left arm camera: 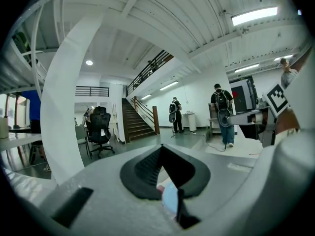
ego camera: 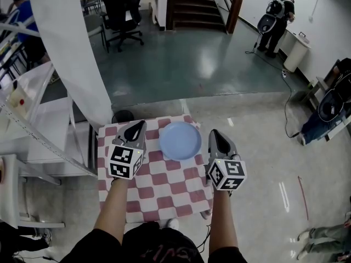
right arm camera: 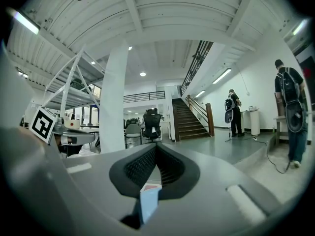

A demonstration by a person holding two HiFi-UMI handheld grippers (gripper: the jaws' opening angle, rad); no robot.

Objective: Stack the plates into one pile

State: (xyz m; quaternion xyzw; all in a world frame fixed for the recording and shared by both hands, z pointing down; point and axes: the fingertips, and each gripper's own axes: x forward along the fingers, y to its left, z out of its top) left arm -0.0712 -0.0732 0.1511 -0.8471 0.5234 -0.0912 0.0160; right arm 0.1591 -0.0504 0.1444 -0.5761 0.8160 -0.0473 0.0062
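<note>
A light-blue plate (ego camera: 180, 140) lies at the far middle of a small table under a red-and-white checked cloth (ego camera: 164, 186); I cannot tell whether it is one plate or a pile. My left gripper (ego camera: 135, 127) hovers left of the plate, shut and holding nothing. My right gripper (ego camera: 215, 134) hovers right of it, also shut and bare. In the left gripper view the jaws (left arm camera: 161, 148) meet, with a sliver of the blue plate (left arm camera: 171, 199) below them. The right gripper view shows shut jaws (right arm camera: 156, 147) over a blue plate edge (right arm camera: 147, 201).
A white pillar (ego camera: 71, 48) rises just past the table's far left corner, with a dark round bin (ego camera: 123, 115) at its foot. White tables (ego camera: 38, 130) stand to the left. An office chair (ego camera: 125, 15), stairs (ego camera: 196, 4) and a person with a backpack (ego camera: 277, 21) are farther off.
</note>
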